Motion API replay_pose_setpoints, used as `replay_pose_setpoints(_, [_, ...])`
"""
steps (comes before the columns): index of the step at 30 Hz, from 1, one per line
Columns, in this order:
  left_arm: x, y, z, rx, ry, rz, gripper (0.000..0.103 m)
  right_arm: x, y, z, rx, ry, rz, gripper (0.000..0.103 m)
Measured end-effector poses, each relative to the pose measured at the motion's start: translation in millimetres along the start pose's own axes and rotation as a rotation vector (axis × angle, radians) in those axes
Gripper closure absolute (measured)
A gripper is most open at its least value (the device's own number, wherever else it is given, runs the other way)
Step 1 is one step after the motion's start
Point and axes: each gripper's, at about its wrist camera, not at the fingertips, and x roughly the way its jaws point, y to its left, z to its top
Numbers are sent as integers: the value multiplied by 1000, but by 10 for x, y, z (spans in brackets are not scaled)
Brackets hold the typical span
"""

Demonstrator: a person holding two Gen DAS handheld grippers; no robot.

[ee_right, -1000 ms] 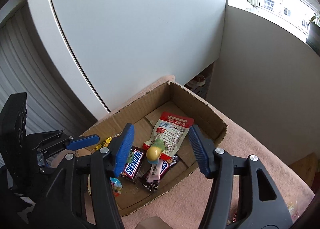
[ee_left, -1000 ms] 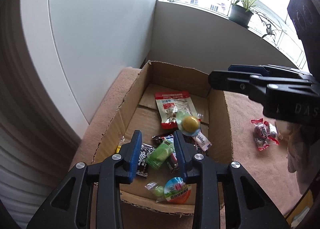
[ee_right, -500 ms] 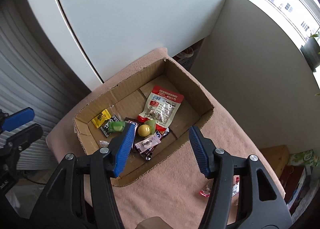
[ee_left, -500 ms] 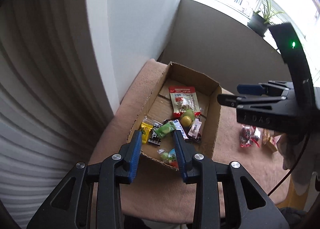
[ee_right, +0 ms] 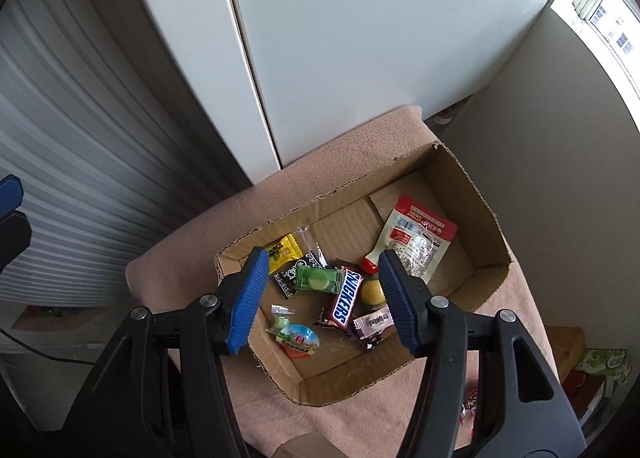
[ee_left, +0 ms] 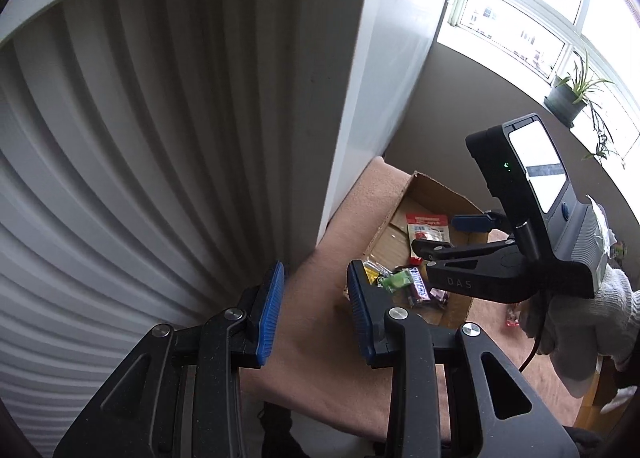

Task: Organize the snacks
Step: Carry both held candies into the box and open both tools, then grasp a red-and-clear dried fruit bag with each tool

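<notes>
Left tongs (ee_left: 316, 304): tilted downward above the pink-cloth counter (ee_left: 320, 342), jaws narrowly parted, nothing between them.
Right tongs (ee_right: 320, 298): pointing steeply down over the open brown cardboard box (ee_right: 468, 193), jaws moderately parted, empty.
Snacks: brown Snickers bar (ee_right: 346, 296), green wrapped candy (ee_right: 318, 279), red-and-white pouch (ee_right: 416, 236) lying inside the box.

so the surface (ee_right: 192, 242) is covered in a pinkish-beige fleecy blanket, butted up against a white cabinet. sitting right on it is an open cardboard box (ee_right: 472, 197) with snacks in it, and off by the blanket's near right edge there's a loose red-wrapped candy (ee_right: 470, 404) lying on the blanket outside the box
</notes>
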Motion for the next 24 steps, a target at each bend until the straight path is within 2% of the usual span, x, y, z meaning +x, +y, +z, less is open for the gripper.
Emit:
replay_pose_setpoints(4, [52, -31, 33, 4, 15, -10, 72, -104, -226, -170, 69, -14, 0, 44])
replay_pose_setpoints(7, [26, -178, 60, 48, 15, -40, 72, -222, -548, -418, 209, -30, 12, 44])
replay_pose_setpoints(10, [77, -403, 79, 118, 21, -95, 72, -432, -867, -732, 341, -86, -5, 44])
replay_pose_setpoints(13, [187, -635, 97, 167, 40, -181, 72, -610, -1187, -1128, 450, -122, -52, 42])
replay_pose_setpoints(15, [294, -808, 96, 212, 57, -222, 72, -675, -1394, -1428, 528, -128, -91, 37])
replay_pose_setpoints(21, [541, -1370, -5, 328, 131, -333, 71, -740, -1978, -2404, 786, -100, -156, 37])
replay_pose_setpoints(24, [665, -1647, -106, 372, 182, -385, 71, -710, -2159, -2828, 863, -85, -174, 37])
